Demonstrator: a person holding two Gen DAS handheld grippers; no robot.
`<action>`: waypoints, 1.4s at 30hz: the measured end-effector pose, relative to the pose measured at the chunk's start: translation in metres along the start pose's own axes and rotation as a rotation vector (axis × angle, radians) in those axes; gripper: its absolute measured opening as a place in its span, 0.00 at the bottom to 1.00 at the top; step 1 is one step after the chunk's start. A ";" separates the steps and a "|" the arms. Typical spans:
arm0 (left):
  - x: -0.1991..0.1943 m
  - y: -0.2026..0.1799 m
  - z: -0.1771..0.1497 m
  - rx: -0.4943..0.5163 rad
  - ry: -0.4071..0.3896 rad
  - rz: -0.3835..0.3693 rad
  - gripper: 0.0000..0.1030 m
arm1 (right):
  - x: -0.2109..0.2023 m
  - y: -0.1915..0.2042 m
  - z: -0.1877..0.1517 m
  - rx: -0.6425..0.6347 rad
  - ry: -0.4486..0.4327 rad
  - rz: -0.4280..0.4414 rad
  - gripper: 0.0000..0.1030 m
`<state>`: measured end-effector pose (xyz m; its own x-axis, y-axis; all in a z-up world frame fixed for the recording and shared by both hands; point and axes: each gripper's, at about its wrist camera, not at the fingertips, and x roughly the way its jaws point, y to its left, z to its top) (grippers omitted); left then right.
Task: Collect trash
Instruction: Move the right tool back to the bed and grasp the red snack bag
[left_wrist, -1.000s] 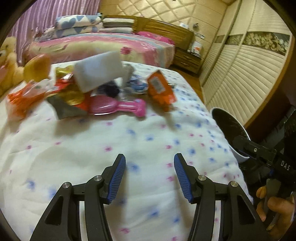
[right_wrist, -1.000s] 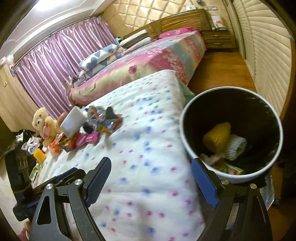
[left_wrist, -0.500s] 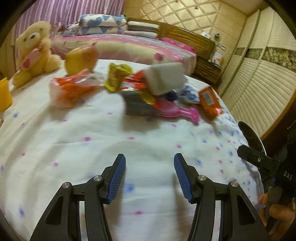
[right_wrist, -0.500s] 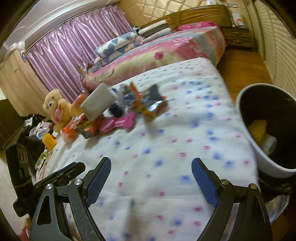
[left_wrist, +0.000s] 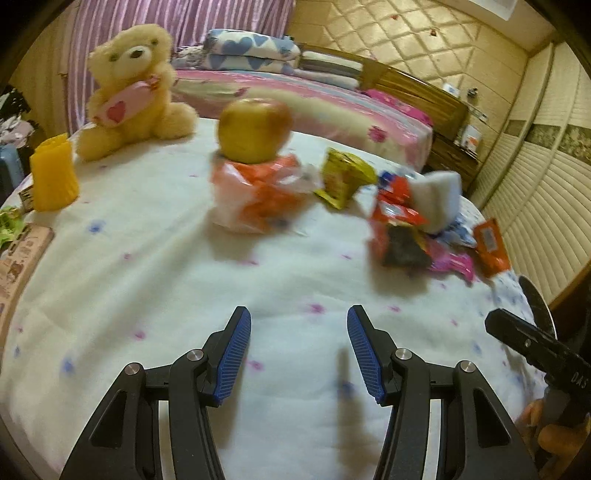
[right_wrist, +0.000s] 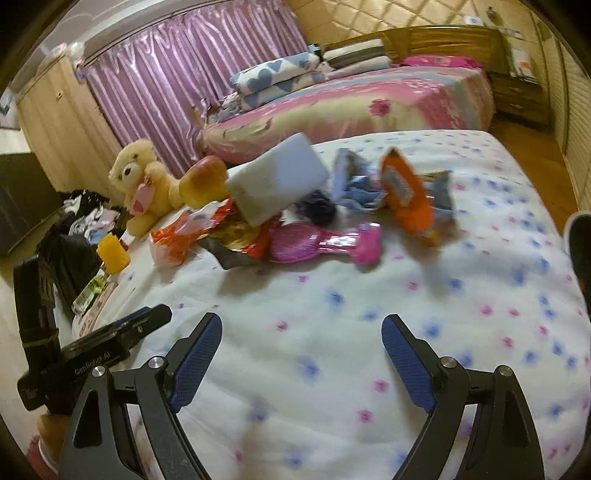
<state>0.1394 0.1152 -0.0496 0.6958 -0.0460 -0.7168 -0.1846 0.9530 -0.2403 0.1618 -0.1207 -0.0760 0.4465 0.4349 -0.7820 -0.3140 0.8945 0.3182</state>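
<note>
Left gripper (left_wrist: 298, 350) has its jaws apart w/ nothing between, just the spotted bedcover (left_wrist: 155, 295) under it. Right gripper (right_wrist: 301, 363) is spread even wider, also empty. Trash pile (right_wrist: 295, 221) sits well ahead of both, mid-bed: orange wrappers, pink packet (right_wrist: 325, 242), white block (right_wrist: 275, 182) leaning on top.

What could go wrong imo: the apple (left_wrist: 254, 130) is perched on the orange bag (left_wrist: 258, 195), so grabbing that bag prob rolls it off. Teddy (left_wrist: 129, 88) and yellow cup (left_wrist: 53, 173) are near the pile too, easy to grab by mistake, not trash afaict. Wrappers overlap, so one pinch may drag neighbours.

Left view shows the apple sitting on the bag; in the right view it just looks like it's behind the pile. Only the right view shows the pink packet whole. Bin is barely a dark rim (right_wrist: 578, 240) at the right edge.
</note>
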 end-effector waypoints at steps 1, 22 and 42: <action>0.000 0.004 0.003 -0.005 -0.004 0.008 0.53 | 0.005 0.004 0.002 -0.010 0.002 -0.001 0.86; 0.049 0.038 0.062 0.032 -0.005 0.002 0.55 | 0.055 0.044 0.030 -0.088 0.022 -0.037 0.61; 0.040 0.040 0.047 -0.002 -0.017 -0.054 0.23 | 0.052 0.050 0.026 -0.085 0.016 0.013 0.00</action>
<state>0.1922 0.1652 -0.0571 0.7163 -0.0922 -0.6917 -0.1479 0.9486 -0.2797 0.1914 -0.0506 -0.0866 0.4285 0.4439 -0.7870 -0.3902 0.8765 0.2819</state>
